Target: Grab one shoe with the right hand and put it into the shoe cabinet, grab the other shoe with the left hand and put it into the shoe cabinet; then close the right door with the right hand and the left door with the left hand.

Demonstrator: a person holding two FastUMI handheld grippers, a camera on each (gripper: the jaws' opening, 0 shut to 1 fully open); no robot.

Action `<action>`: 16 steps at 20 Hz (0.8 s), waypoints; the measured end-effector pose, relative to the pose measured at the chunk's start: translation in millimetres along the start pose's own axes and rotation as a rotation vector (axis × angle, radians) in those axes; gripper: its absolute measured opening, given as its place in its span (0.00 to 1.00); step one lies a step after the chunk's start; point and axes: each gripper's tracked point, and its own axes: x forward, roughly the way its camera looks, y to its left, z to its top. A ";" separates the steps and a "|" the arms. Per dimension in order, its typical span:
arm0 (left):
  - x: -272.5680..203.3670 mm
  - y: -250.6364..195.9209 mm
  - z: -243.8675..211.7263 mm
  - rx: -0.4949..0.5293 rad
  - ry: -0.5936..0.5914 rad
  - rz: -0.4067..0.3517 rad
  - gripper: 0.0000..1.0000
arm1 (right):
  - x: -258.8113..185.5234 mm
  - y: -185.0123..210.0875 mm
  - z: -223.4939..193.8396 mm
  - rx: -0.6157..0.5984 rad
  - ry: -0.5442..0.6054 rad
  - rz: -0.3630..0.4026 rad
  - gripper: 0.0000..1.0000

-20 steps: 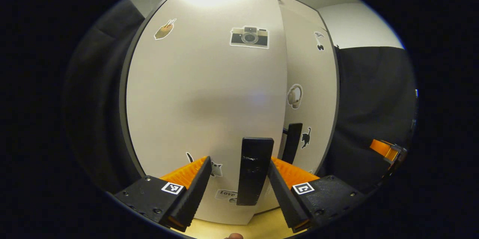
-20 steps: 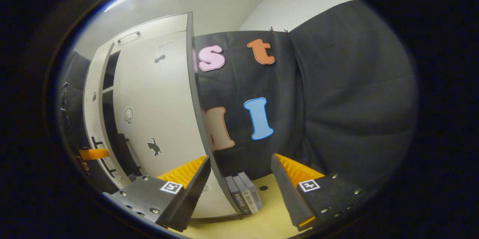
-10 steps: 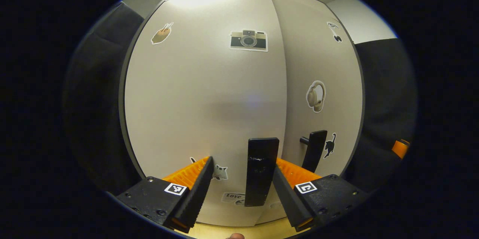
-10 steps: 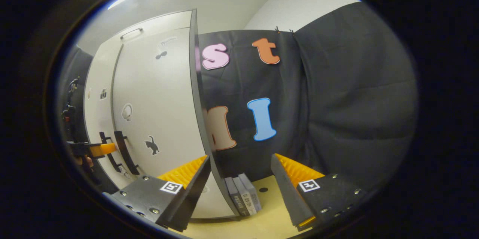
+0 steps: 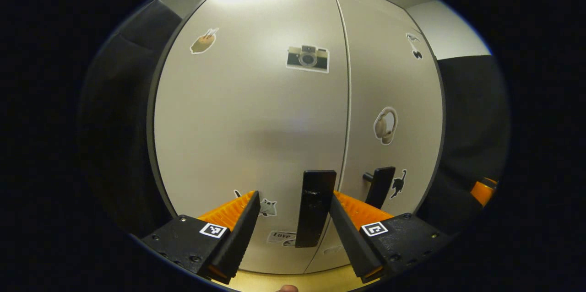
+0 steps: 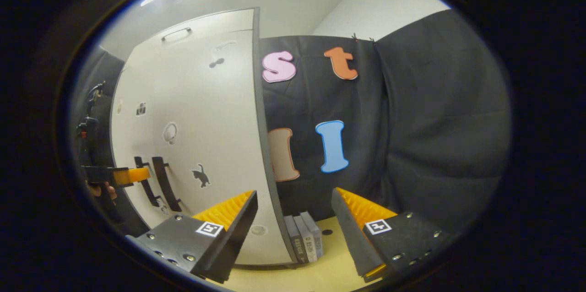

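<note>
The white shoe cabinet stands close in front in the left gripper view, its left door and right door both flush and shut, so the inside is hidden. My left gripper is open, and the left door's black handle stands between its fingers, nearer the right one. The right door's handle is just beyond. In the right gripper view the cabinet front is seen at an angle from its right corner. My right gripper is open and holds nothing. The left gripper reaches at the handles.
A few grey books stand on the yellow surface against the cabinet's right corner. Black cloth wall hangs behind and to the right. The right gripper's tip shows at the far right of the left gripper view.
The left door has swung from ajar to flush with the right door, my left gripper following its handle. The right gripper has drifted slightly, staying open.
</note>
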 end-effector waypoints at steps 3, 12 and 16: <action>-28.8 -3.3 24.8 0.021 -0.034 0.001 0.89 | -7.3 36.4 31.9 -0.029 -0.038 0.048 0.96; -93.4 -12.9 38.3 0.065 -0.070 0.033 0.89 | -46.4 125.9 51.3 -0.046 -0.044 0.240 0.97; -105.6 -19.2 39.3 0.032 -0.086 0.036 0.89 | -63.9 125.9 37.2 -0.072 -0.015 0.265 0.96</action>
